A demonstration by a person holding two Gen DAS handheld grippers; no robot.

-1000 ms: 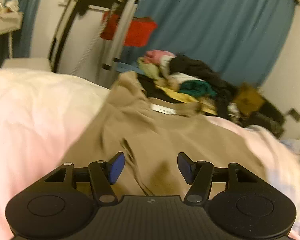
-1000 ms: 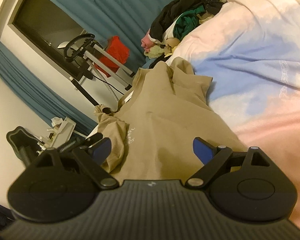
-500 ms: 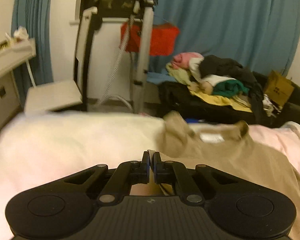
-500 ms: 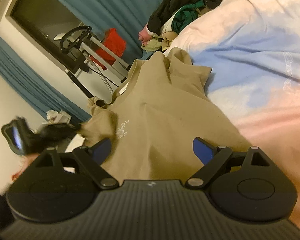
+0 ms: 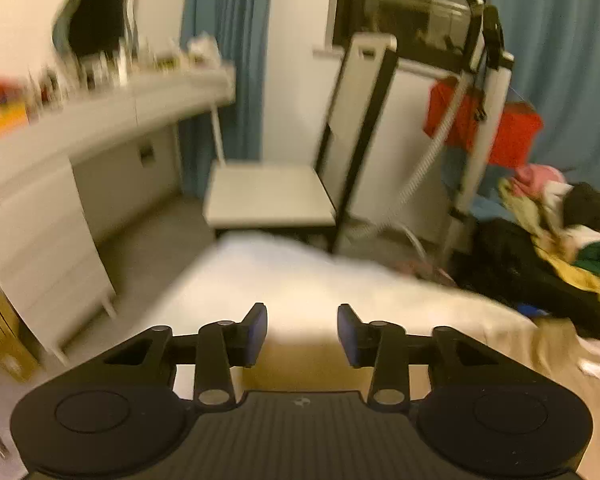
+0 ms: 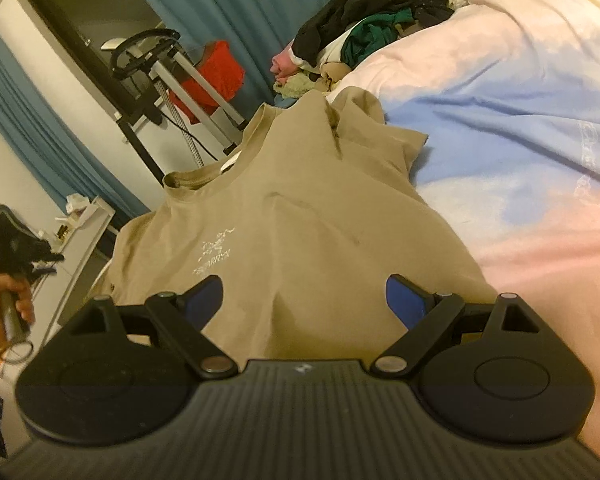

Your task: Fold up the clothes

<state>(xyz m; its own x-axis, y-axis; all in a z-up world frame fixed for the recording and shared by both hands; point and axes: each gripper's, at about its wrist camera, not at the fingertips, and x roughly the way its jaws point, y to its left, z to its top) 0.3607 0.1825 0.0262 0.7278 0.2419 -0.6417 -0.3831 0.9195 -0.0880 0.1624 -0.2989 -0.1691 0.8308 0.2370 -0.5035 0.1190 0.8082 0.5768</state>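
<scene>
A: Where is the beige cotton T-shirt (image 6: 300, 216)?

B: It lies spread flat on the pastel pink, white and blue duvet (image 6: 520, 120), chest side up, with a small white printed logo (image 6: 214, 254) just beyond the left finger of the right gripper (image 6: 304, 300). The hem end lies between and under that gripper's blue-padded fingers (image 6: 404, 300), and the collar points away from them.

A: And those fingers?

B: Spread wide, holding nothing — bare shirt fabric shows in the gap.

A: The left gripper (image 5: 302, 334)?

B: Its blue pads (image 5: 258, 330) are parted too, with nothing between them. It hangs over the pale edge of the duvet (image 5: 300, 280), and only a strip of the beige shirt (image 5: 556, 352) shows beyond its right finger. From the right wrist view, the person's left hand (image 6: 2, 312) grips the handle well off to the left of the shirt.

A: Any containers?

B: I can't make out any. The nearest thing is a loose heap of mixed clothes (image 6: 360, 28) — black, green, pink and yellow — piled past the far end of the shirt, beyond the collar.

A: What else stands around?

B: Ahead of the left fingers, a white folding chair with a black frame (image 5: 272, 200); further left a long white dresser (image 5: 60, 160), its cluttered top blurred. To the right, a metal stand with a red cloth draped on it (image 5: 484, 124), against teal curtains (image 5: 560, 60).
</scene>
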